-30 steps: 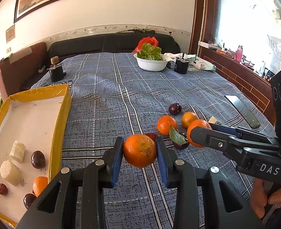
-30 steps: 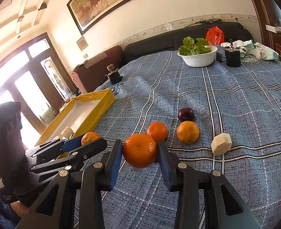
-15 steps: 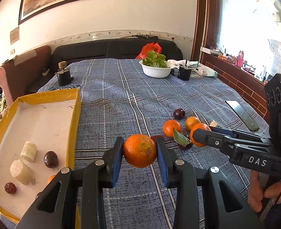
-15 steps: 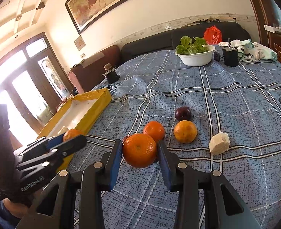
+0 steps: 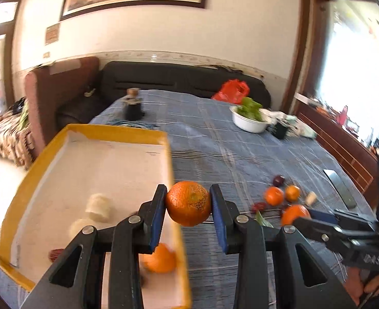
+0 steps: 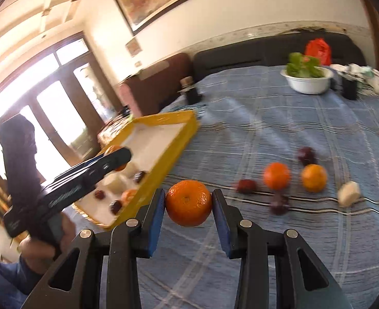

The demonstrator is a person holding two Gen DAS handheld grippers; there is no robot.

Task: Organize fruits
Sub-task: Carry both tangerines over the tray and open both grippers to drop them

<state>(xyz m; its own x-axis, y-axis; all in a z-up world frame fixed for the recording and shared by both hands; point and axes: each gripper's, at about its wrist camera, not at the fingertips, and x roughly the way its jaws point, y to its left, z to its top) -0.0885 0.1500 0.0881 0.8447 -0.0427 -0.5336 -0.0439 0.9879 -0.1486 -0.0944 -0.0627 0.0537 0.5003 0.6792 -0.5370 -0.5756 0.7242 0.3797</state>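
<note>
While each gripper's jaws clamp an orange, the left orange point(image 5: 188, 203) hangs above the tray's point(image 5: 172, 154) rim.

Left tool point(image 5: 188, 203) clamped on an orange point(image 5: 188, 203) at the tray's edge

The orange sits between the blue pads point(image 5: 156, 219) above the right rim of the yellow tray point(image 5: 19, 193), which holds another orange point(image 5: 161, 258) and pale chunks (blurred). To the right, the right tool point(image 5: 298, 215) grips a second orange point(image 5: 293, 212) over the blue plaid cloth point(image 5: 228, 154).
</note>
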